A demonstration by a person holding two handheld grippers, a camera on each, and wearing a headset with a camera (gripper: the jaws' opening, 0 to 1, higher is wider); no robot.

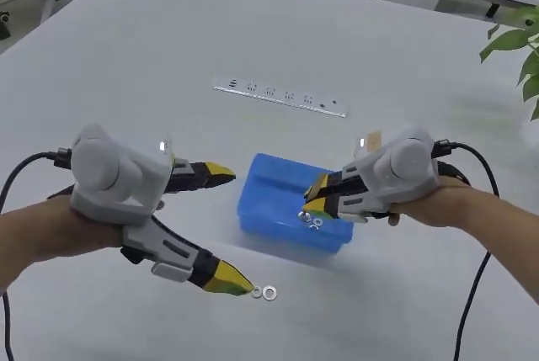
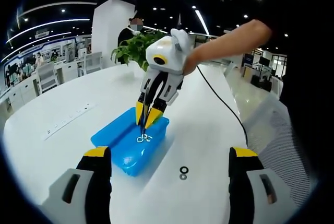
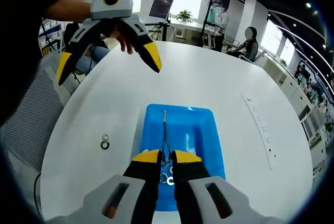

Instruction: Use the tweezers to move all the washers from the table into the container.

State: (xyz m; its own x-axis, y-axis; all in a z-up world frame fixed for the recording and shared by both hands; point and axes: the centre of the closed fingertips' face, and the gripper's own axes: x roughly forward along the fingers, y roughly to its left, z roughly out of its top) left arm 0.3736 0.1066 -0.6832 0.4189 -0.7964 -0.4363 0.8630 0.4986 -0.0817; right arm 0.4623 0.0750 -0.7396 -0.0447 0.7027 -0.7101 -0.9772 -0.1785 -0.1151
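The tweezers point(image 3: 164, 130) are being gripped in the closed right claw point(image 3: 166, 157), tips lowered into the blue container point(image 3: 201, 130), seemingly for depositing the washers point(image 1: 313, 221) lying there. The left claw point(image 3: 107, 66) is being held apart, idle. Two loose washers point(image 1: 264, 293) are lying on the tabletop point(image 1: 379, 66).

Plastic and metal all round
Blue container point(image 1: 269, 184) looks like glossy plastic, washers point(image 1: 269, 294) are shiny metal, table point(image 1: 168, 50) is smooth matt white, tweezers point(image 3: 164, 130) thin bare metal.

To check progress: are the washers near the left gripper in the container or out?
Out. The two washers lie on the bare table, apart from the blue container, by the left gripper.
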